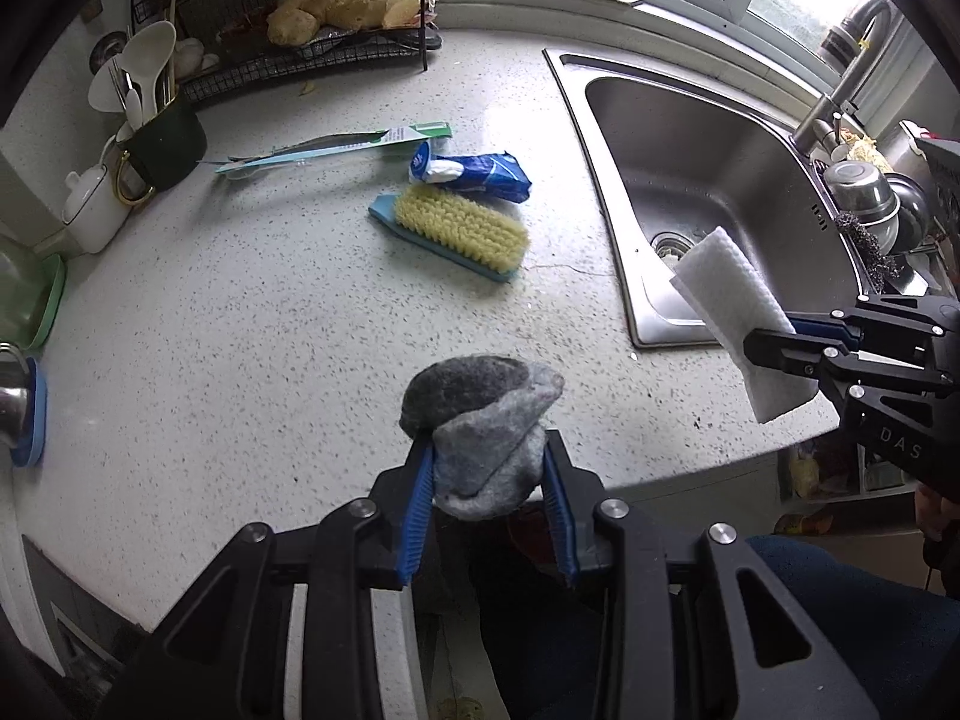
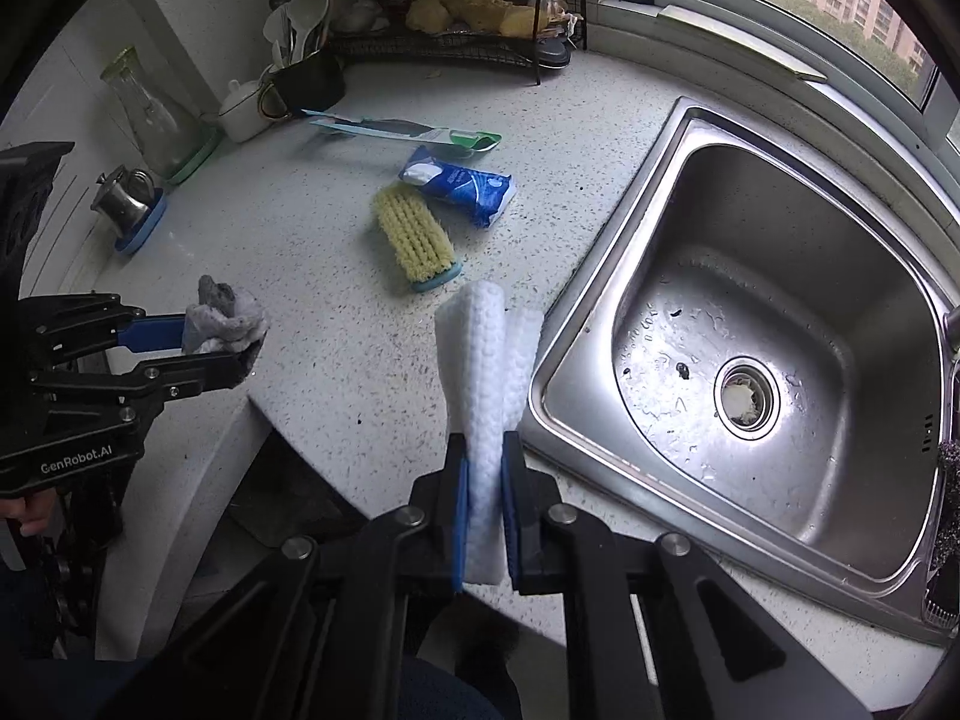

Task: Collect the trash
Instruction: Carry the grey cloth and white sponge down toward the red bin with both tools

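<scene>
**Both grippers loaded, held over the counter edge**

Left gripper is pinching a crumpled grey rag between its blue pads; the rag bulges up and forward past the fingertips, dark patch on top. It hangs above the near edge of the speckled counter, not touching it.

Right gripper is clamped on a folded white wipe; the wipe stands up out of the jaws and its lower end pokes out behind the pads. It sits over the counter strip just beside the left rim of the steel sink.

On the counter, well apart from both grippers: yellow-bristled scrub brush, with a blue wrapper pack just behind it, nearly touching. Long flat blister pack lies further back, near the dark utensil holder.
</scene>
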A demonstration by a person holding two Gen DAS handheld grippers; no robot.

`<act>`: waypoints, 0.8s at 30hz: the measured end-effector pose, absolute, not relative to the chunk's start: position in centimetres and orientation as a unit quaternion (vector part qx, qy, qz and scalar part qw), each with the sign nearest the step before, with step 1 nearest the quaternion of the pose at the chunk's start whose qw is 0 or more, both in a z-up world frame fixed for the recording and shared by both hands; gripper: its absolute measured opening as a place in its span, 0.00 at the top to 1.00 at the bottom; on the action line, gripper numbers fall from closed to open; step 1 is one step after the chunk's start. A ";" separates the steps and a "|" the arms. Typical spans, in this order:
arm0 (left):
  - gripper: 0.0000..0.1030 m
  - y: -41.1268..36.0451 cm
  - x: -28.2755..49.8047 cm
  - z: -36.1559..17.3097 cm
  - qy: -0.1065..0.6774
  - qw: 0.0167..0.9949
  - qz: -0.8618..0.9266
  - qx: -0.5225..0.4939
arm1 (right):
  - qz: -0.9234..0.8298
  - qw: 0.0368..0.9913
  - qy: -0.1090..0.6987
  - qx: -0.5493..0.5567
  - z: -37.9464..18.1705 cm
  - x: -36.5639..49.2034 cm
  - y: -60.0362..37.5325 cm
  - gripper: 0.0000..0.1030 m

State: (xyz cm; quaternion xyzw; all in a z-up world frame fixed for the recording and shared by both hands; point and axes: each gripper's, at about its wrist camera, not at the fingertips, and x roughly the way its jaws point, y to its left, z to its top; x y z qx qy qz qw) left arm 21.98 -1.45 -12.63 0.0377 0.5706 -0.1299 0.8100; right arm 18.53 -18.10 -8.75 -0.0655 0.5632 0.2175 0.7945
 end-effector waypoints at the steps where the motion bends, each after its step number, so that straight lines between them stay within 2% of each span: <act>1: 0.69 -1.9 21.2 -12.5 0.569 0.811 -0.128 0.036 | 0.221 0.795 0.561 -0.066 -8.6 17.9 -18.5 0.91; 12: 0.69 -6.1 13.3 -11.2 0.556 0.824 -0.104 0.027 | 0.265 0.787 0.550 -0.086 -8.7 11.3 -21.0 0.91; 24: 0.69 -8.9 8.6 -13.1 0.582 0.806 -0.102 0.021 | 0.279 0.769 0.568 -0.087 -10.4 7.6 -22.1 0.91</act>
